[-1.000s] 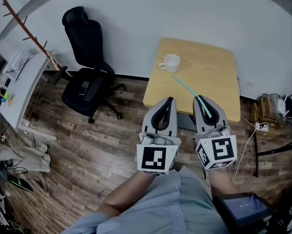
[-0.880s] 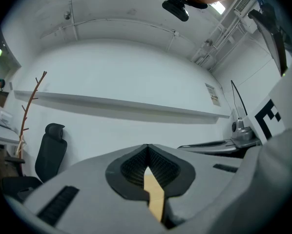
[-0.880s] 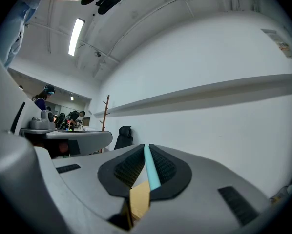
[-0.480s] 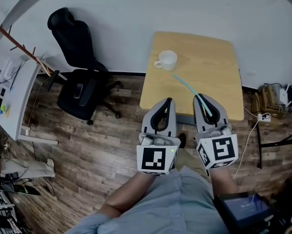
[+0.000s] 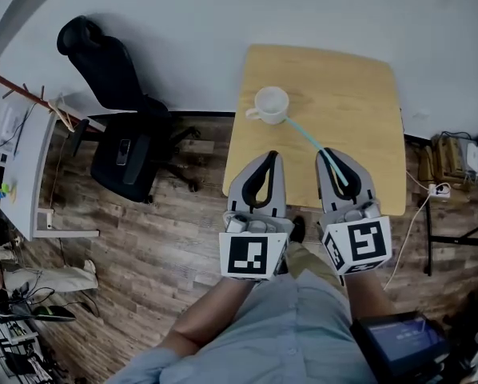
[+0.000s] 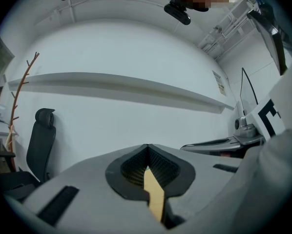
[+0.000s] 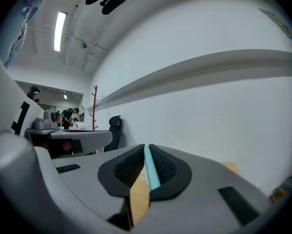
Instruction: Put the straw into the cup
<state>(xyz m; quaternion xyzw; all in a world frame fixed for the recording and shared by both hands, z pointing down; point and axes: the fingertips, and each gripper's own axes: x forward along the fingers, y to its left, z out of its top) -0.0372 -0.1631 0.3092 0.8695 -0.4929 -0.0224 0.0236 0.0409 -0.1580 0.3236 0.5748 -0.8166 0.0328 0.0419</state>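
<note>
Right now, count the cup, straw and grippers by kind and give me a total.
Cup: 1
Straw: 1
Grippers: 2 (left gripper, right gripper)
Total: 4

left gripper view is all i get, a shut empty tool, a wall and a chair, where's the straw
observer: The teal straw is clamped in the right tool, which is shut on it.
operator: is it near the cup
observer: In the head view its far tip meets the near rim of the white cup, which stands on the wooden table. I cannot tell whether the tip is inside.
</note>
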